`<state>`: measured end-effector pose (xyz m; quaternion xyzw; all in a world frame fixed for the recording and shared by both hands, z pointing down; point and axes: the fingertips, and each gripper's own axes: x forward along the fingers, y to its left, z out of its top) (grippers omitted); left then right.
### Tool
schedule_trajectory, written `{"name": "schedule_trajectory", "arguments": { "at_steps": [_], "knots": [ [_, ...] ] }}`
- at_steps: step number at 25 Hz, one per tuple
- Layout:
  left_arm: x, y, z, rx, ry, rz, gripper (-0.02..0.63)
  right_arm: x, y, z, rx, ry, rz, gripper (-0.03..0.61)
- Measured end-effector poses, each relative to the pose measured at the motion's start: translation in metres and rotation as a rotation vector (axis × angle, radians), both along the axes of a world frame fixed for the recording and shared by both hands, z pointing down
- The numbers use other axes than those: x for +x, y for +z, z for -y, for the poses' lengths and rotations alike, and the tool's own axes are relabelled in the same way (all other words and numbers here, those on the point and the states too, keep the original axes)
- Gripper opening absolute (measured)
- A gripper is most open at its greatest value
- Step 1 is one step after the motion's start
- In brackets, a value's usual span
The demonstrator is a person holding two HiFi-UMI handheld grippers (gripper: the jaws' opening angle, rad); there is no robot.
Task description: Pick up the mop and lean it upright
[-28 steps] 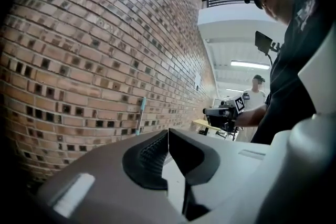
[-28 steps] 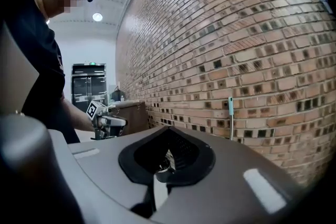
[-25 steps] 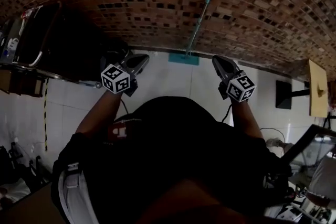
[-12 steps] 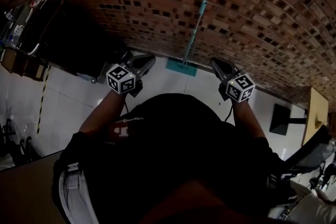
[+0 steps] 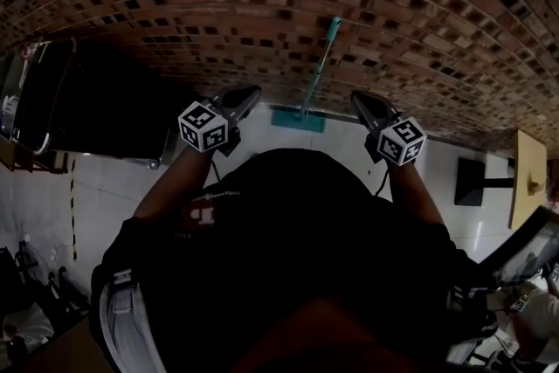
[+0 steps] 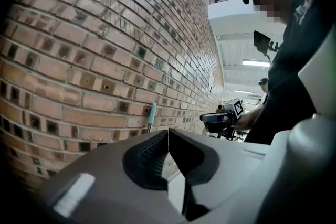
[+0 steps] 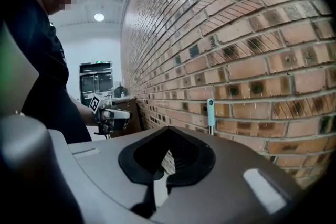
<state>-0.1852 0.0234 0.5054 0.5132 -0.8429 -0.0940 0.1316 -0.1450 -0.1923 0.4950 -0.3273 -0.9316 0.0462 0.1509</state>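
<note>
The mop stands leaning against the brick wall (image 5: 262,4). Its teal handle (image 5: 320,67) rises from a flat teal head (image 5: 297,120) that rests on the white floor at the wall's foot. My left gripper (image 5: 248,95) is left of the mop head, shut and empty. My right gripper (image 5: 359,100) is to the right of it, also shut and empty. Neither touches the mop. The handle's teal top (image 6: 152,112) shows above my left gripper (image 6: 168,132) in its own view. In the right gripper view the handle's top (image 7: 210,113) stands beyond my right gripper (image 7: 168,130).
A dark cart or cabinet (image 5: 87,100) stands against the wall at the left. At the right are a wooden board (image 5: 528,162) and a black stand (image 5: 472,181). The floor (image 5: 113,188) is white tile. A person's body fills the lower middle of the head view.
The head view has swayed a little. The mop still leans on the wall, and both grippers stay shut at either side of it.
</note>
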Motion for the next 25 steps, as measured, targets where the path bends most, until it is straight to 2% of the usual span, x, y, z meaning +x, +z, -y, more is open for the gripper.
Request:
{"name": "schedule_trajectory", "arguments": {
  "at_steps": [5,10,16,18,22,25],
  "knots": [
    [-0.061,-0.002,-0.001,-0.008,0.111,0.013,0.002,-0.047,-0.008,-0.003,-0.037,0.113,-0.019,0.014],
    [-0.101,0.002,-0.008,-0.015,0.170,0.001,0.002,-0.081,-0.004,-0.001,-0.007,0.182,-0.012,0.014],
    [-0.123,0.008,0.002,-0.012,0.117,-0.011,0.002,-0.107,0.009,0.008,0.015,0.123,-0.037,0.015],
    [-0.128,0.007,0.013,-0.015,0.085,-0.007,0.002,-0.116,0.014,0.013,0.004,0.081,-0.051,0.015],
    [-0.125,-0.001,0.040,-0.012,0.011,0.000,0.002,-0.130,0.014,0.029,0.056,-0.022,-0.025,0.015],
    [-0.123,-0.005,0.050,-0.013,-0.073,-0.003,0.002,-0.140,0.016,0.033,0.040,-0.101,-0.033,0.017]
  ]
}}
